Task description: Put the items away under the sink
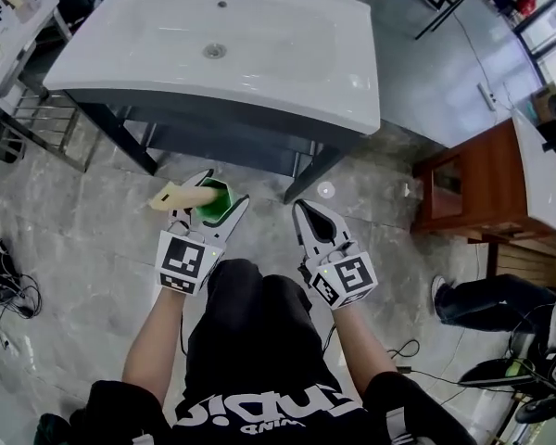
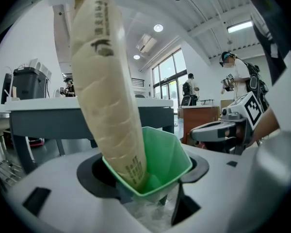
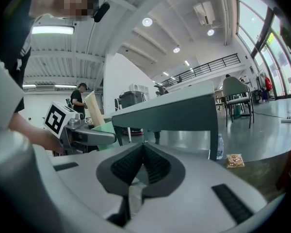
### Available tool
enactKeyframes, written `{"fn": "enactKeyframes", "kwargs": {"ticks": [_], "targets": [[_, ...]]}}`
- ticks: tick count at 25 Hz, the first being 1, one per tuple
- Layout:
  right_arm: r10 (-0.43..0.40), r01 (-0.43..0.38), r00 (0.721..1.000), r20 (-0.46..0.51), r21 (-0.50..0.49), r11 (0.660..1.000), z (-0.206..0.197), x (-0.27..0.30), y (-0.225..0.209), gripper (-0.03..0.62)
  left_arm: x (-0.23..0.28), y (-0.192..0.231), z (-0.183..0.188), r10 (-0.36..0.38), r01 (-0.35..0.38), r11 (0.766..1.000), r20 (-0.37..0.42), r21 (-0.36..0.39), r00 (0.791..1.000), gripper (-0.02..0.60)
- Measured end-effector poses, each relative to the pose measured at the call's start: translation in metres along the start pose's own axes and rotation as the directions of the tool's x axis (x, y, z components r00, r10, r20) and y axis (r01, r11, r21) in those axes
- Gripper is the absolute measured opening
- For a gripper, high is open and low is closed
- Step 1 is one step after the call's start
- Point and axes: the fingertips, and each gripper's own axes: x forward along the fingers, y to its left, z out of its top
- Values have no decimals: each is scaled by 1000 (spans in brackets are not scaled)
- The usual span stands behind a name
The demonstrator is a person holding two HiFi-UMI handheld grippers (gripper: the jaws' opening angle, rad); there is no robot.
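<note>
- Head view: my left gripper (image 1: pixel 210 196) pinches a green cup (image 1: pixel 215 202) with a beige tube (image 1: pixel 179 196) resting in it, its free end leaning out to the left. Both hang above the floor, just in front of the sink (image 1: pixel 352 91) and its dark frame (image 1: pixel 227 145). My right gripper (image 1: pixel 306 213) sits beside it, apart from the cup.
- Left gripper view: the jaws are clamped on the cup's base. The tube stands loose inside and leans over the rim, held by nothing but the cup. Risks, as I judge them: tipping the cup on the way under the basin could let the tube slide out, and the long tube could knock the frame's edge.
- Right gripper view: the jaws are pressed together with nothing between them. A bottle (image 3: pixel 219 147) and a packet (image 3: pixel 234 160) lie on the floor beyond the frame's leg. Risk: this gripper, being closed, cannot catch a slipping tube.
</note>
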Motion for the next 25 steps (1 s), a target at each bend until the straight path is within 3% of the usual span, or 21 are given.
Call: {"fn": "enactKeyframes", "kwargs": {"ticks": [3, 13, 25], "targets": [[8, -9, 1000, 13, 13, 1000, -31, 19, -12, 15, 21, 13, -29, 8, -8, 1000, 11, -20, 1000, 327], [27, -25, 998, 49, -33, 999, -123, 53, -40, 15, 61, 5, -121, -13, 13, 999, 7, 44, 1000, 327], [25, -19, 994, 110, -51, 998, -144, 67, -52, 15, 83, 0, -159, -48, 48, 996, -4, 76, 999, 327]]}}
